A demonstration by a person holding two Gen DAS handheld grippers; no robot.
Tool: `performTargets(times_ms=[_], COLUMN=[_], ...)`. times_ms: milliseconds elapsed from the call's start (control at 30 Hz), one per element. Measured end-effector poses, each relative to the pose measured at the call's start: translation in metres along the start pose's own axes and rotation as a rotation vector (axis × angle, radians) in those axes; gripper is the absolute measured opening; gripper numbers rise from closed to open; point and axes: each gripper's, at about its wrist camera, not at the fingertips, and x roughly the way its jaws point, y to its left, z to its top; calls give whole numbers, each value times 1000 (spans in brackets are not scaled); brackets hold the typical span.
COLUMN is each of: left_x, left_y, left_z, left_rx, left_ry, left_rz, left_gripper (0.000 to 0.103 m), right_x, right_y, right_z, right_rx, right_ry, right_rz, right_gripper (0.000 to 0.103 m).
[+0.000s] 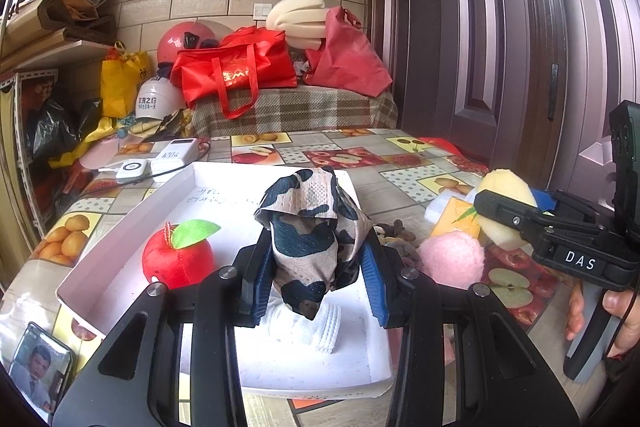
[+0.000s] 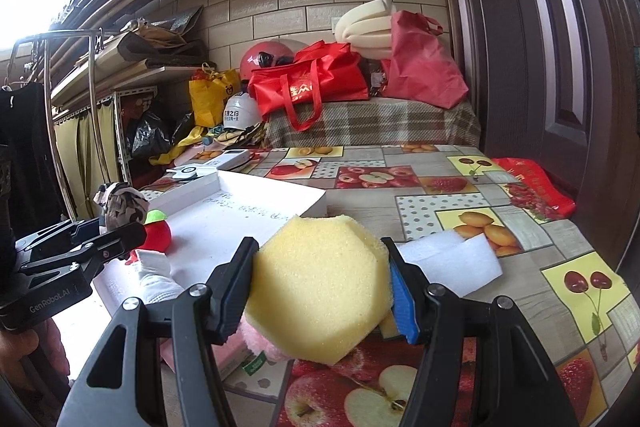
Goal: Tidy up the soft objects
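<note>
"DAS" on right tongs (image 1: 506,211), "GenRobot.AI" on left tongs (image 2: 120,233)

Two helmets sit at the back, one red helmet (image 1: 180,41) and one white helmet (image 1: 154,98). Three bags: two red bags (image 1: 236,65) (image 1: 346,57) right of centre and one yellow bag (image 1: 120,79) at left. On the table lie one white tray (image 1: 120,231), one plush apple (image 1: 178,259), one pink plush ball (image 1: 452,259), one yellow sponge (image 2: 320,287), one patterned cloth (image 1: 312,227), one power bank (image 1: 176,157) and one phone (image 1: 38,367).
</note>
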Motion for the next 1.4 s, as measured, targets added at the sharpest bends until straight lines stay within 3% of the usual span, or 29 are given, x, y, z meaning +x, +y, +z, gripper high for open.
performTargets(times_ms=[567,1067,1400], left_x=[5,17,28], left_y=[19,56,100], left_z=[1,4,6], left_rx=[-28,-68,-180], left_ry=[1,15,44], left_rz=[46,139,185], left_gripper=[39,39,39], right_x=[25,46,64], right_y=[26,47,75], right_z=[1,6,9], right_rx=[-35,-42,-83], right_ry=[33,53,77], right_rz=[34,67,96], right_gripper=[61,61,61])
